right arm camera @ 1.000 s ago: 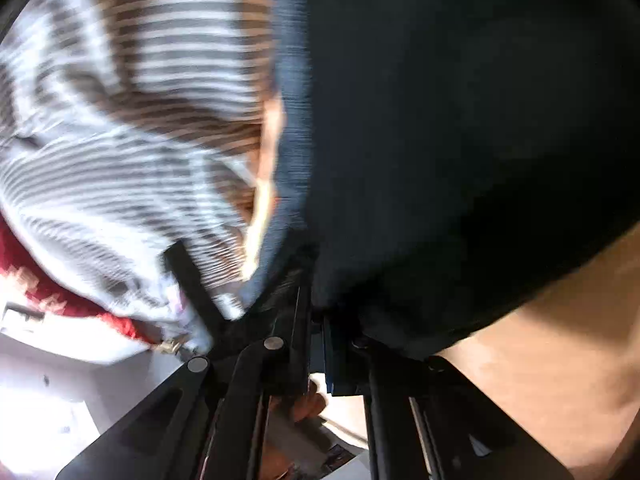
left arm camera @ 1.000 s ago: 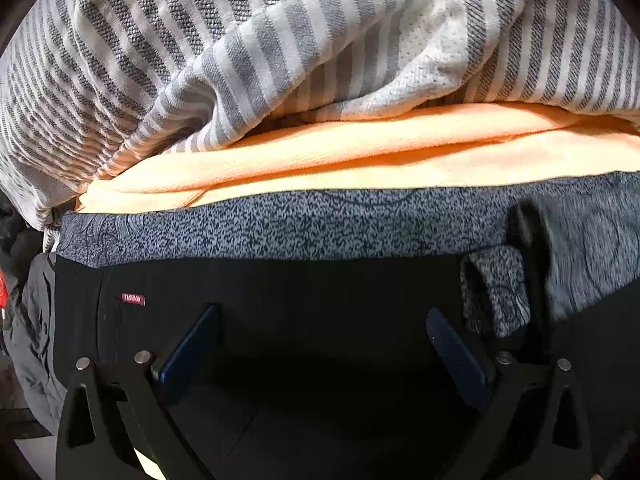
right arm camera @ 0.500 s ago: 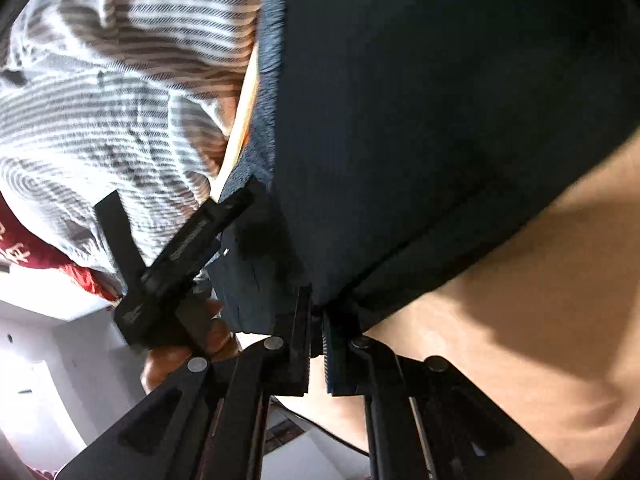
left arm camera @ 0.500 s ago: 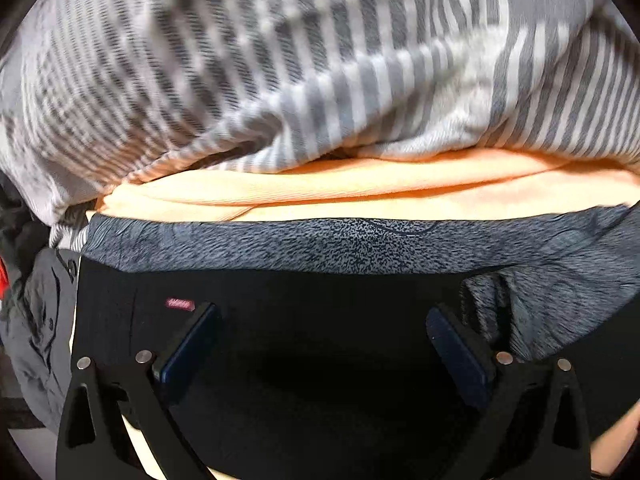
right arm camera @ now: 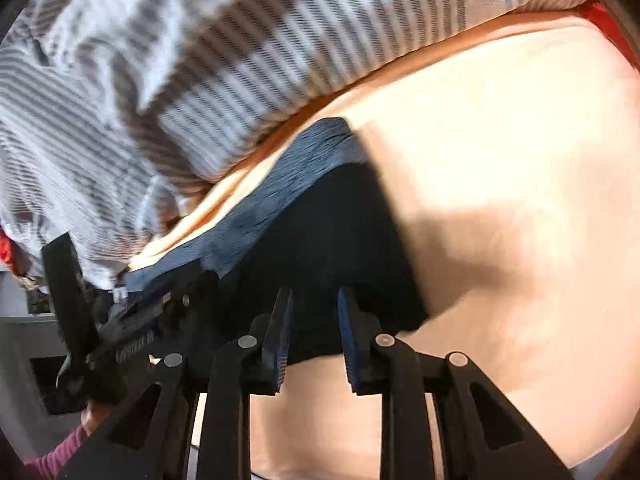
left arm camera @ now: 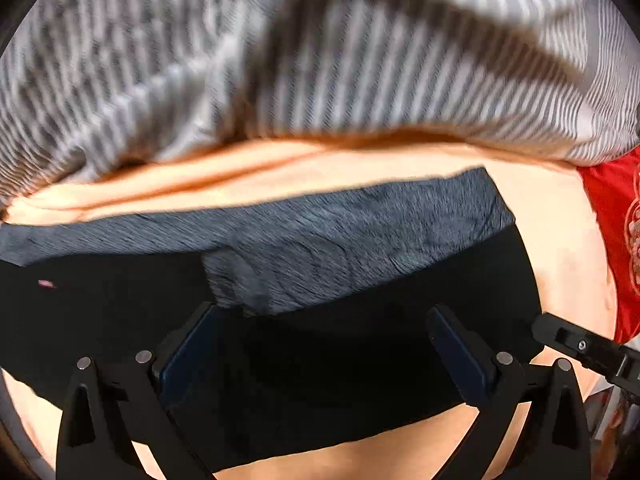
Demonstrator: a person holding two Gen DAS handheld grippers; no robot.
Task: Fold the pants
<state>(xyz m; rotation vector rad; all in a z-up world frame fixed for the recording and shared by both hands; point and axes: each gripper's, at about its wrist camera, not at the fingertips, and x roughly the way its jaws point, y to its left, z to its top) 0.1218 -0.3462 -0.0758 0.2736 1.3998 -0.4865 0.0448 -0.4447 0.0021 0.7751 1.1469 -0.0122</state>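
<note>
hovering my left gripper, jaws spread wide, over the folded black pants with grey speckled waistband lying on the peach bedsheet. my right gripper is sitting parted at their edge, gripping nothing. striped grey-white blanket is bunching behind.

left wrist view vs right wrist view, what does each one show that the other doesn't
Only the left wrist view shows the small red label on the black pants, the open left gripper over them, and the red patterned cloth broadly at the right. Only the right wrist view shows the right gripper with its jaws parted at the pants' edge, plus a pink sleeve at lower left. Both show the pants with the grey speckled lining, the peach sheet and the striped blanket.
</note>
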